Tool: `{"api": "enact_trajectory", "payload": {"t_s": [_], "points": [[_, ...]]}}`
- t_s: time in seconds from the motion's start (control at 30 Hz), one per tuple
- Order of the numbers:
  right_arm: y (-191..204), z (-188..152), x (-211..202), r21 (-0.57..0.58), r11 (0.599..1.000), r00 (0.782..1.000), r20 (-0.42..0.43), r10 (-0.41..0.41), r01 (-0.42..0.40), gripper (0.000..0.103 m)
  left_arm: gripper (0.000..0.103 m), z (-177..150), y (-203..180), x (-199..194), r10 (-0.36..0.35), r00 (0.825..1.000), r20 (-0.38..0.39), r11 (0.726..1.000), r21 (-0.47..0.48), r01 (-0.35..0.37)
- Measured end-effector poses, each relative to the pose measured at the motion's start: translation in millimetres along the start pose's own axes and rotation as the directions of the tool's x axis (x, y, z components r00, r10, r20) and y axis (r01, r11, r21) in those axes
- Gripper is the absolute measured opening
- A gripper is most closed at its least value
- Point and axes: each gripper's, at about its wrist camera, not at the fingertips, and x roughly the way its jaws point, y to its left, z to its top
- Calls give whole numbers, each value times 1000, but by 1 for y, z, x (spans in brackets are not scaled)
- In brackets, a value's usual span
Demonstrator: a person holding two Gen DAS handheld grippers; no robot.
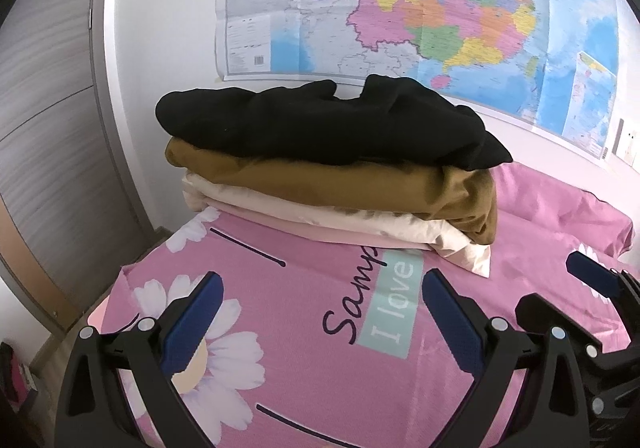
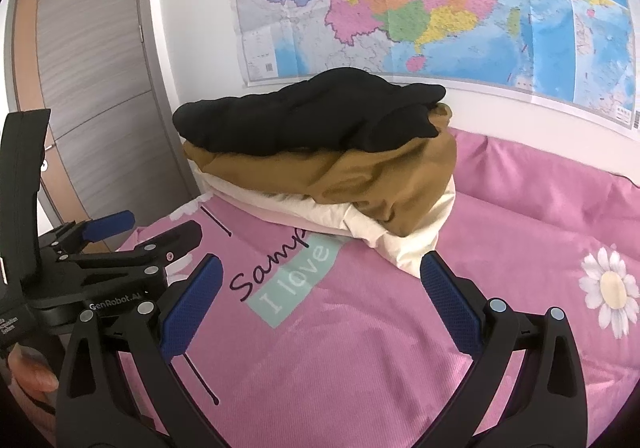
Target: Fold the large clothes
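The clothes are in a stack on the bed (image 1: 280,328), near the wall: black top (image 1: 320,120), brown piece (image 1: 340,184), cream piece (image 1: 360,220) and a thin pink one at the bottom. They look already folded, probably put at the back to keep the front of the bed free. The left gripper (image 1: 320,312) and right gripper (image 2: 320,288) are both above the bedcover with jaws wide apart, holding nothing. Behind are a map (image 2: 400,8) and a door (image 2: 100,88); nothing blocks the stack.
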Motion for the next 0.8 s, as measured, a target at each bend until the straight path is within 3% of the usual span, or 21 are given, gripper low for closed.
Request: {"api": "enact_trajectory", "payload": {"t_s": [0.8], "points": [[-3,-9,-15,21,1000,1000,8,-10,10,98,97,-10,-9,-12,-17,1000,-2,1000,10,17]]}}
